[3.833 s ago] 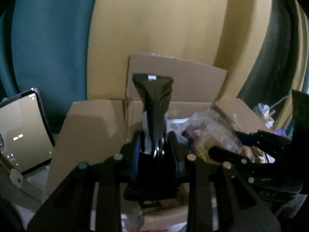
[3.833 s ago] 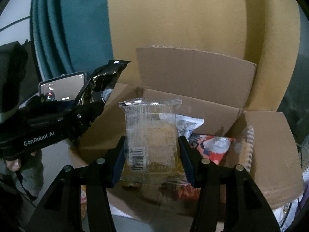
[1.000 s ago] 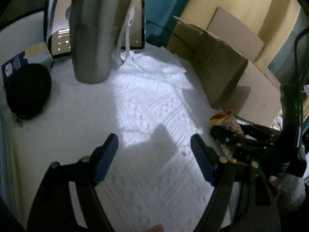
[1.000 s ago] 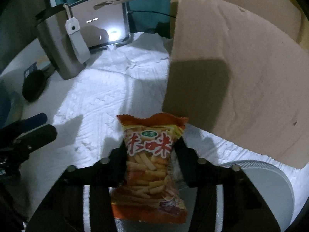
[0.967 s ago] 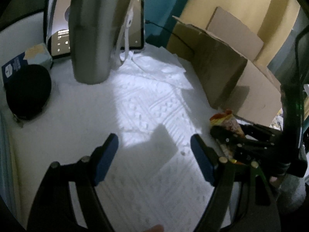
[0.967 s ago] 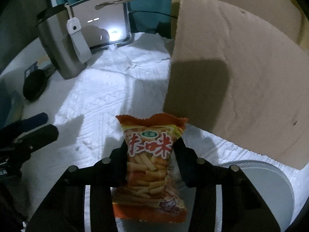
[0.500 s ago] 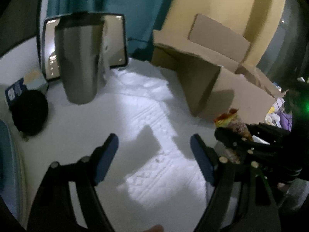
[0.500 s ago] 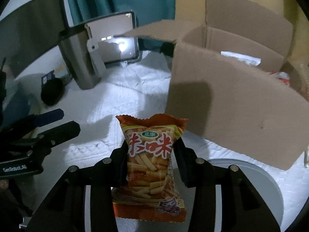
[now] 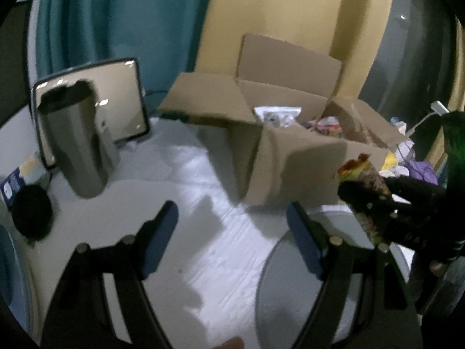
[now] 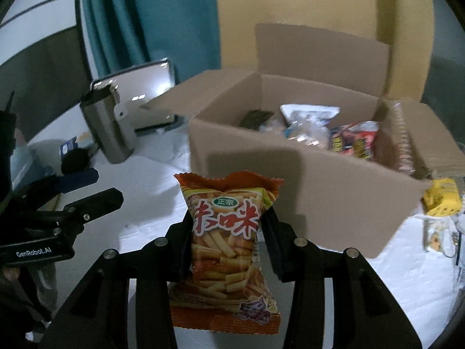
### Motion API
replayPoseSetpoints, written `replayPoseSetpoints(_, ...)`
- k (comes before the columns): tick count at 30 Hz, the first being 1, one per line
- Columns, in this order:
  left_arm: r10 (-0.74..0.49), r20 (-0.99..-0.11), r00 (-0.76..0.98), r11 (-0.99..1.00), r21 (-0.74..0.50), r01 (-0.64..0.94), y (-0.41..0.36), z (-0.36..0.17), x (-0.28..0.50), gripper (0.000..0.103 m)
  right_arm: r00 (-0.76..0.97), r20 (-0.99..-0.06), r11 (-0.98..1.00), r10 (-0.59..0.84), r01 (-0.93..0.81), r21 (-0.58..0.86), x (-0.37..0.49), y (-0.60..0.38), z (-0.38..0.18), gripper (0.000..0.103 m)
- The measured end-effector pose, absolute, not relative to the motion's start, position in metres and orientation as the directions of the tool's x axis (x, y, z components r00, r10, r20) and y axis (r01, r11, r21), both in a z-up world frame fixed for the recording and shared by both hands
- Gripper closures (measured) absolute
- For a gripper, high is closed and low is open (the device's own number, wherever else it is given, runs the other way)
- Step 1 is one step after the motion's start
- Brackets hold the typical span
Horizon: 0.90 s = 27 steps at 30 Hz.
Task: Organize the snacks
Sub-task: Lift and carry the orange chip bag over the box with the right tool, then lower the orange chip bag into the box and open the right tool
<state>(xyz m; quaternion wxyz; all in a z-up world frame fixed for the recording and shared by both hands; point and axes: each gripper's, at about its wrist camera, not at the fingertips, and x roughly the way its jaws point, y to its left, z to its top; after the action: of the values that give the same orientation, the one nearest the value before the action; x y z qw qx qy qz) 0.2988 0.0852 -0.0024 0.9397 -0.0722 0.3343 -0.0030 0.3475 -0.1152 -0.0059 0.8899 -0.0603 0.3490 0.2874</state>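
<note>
The cardboard box (image 10: 305,203), flaps open and already holding several snack packs, serves as landmark. Just in front of its near wall, an orange snack packet (image 10: 228,250) is held upright, pinched at mid-body by the right gripper (image 10: 226,244). It is judged light, crinkly, slippery and crushable; gripping at the sealed edges would spare the contents. The left gripper (image 9: 232,229), left of the box, stands open and empty.

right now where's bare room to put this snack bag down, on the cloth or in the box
Bare cloth lies between the steel tumbler, the box and the grey plate, which looks bare too. The box is crowded along its right and back; its near-left corner looks freer.
</note>
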Motion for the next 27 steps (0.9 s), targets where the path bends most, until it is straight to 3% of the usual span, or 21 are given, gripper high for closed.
replayPoseSetpoints(27, -0.022, -0.517, 0.856, 1.0, -0.029, 0.009, 0.04, 0.065, 0.395, 0.025, 0.696, -0.556, 0.864, 0.454, -0.497, 0.084, 0.425, -0.161, 0.044, 0.058)
